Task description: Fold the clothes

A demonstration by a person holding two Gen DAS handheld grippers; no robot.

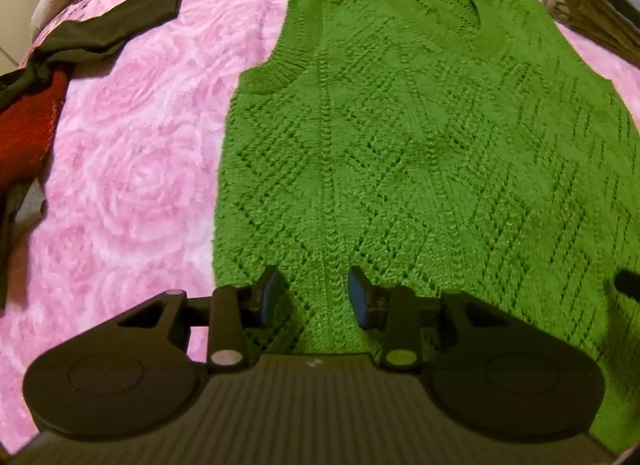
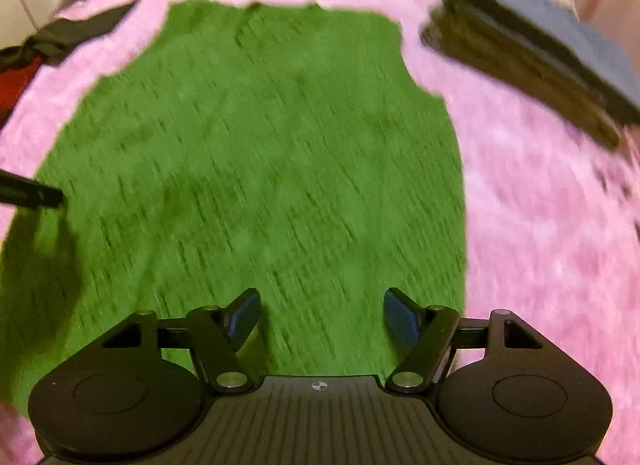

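Left wrist view, green vest [image 1: 420,137] flat beneath parted left tool [image 1: 314,297]

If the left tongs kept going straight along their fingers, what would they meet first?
Most likely the green knit vest, near its hem; the left tongs stand open above it with nothing between. Depth is unclear.

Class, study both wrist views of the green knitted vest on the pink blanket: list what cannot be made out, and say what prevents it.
- green vest hem: left wrist view, hidden behind the left gripper.
- Vest's knit pattern: right wrist view, motion blur.
- folded stack: cut by the right edge in both views; blurred, items uncountable.
- dark and red clothes: cut by the left edge.
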